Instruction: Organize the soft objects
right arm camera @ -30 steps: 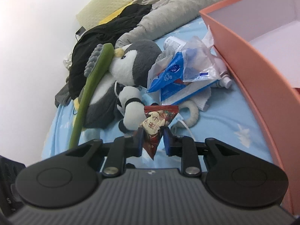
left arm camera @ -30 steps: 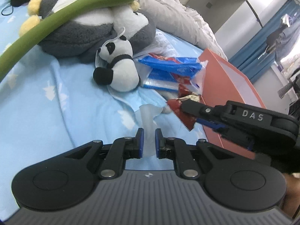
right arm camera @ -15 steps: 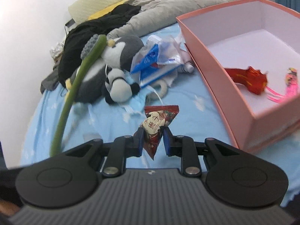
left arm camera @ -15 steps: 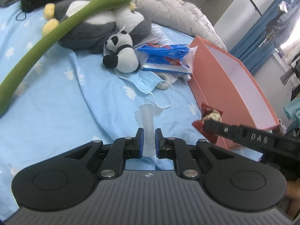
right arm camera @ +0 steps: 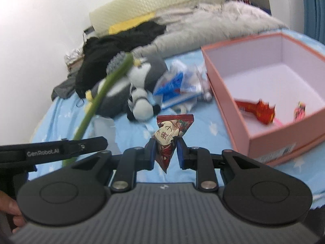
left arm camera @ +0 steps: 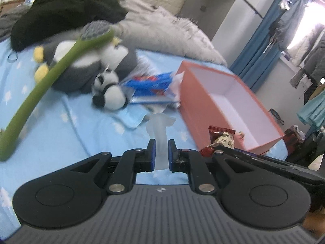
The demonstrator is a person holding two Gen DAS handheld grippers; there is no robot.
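Observation:
My left gripper [left arm camera: 161, 155] is shut on a clear crumpled plastic wrapper [left arm camera: 160, 128] held above the blue bedsheet. My right gripper [right arm camera: 166, 152] is shut on a red triangular snack packet [right arm camera: 171, 132], which also shows in the left wrist view [left arm camera: 221, 139]. A pink box [right arm camera: 239, 109] stands open to the right, with red items [right arm camera: 256, 109] inside. A small panda plush [right arm camera: 140, 105] and a large grey penguin plush [right arm camera: 142, 71] lie further back on the bed, next to blue packets [right arm camera: 176, 85].
A long green back brush [left arm camera: 48, 77] leans across the penguin plush. Black clothing [right arm camera: 113, 46], a grey duvet [right arm camera: 213, 24] and a pillow [right arm camera: 154, 2] lie at the head of the bed. A blue face mask [left arm camera: 132, 118] lies near the panda. Blue curtains [left arm camera: 262, 40] hang at the right.
Both grippers have pulled back and up from the pile of objects, each keeping its hold. The box now shows more fully, and the two grippers sit side by side.

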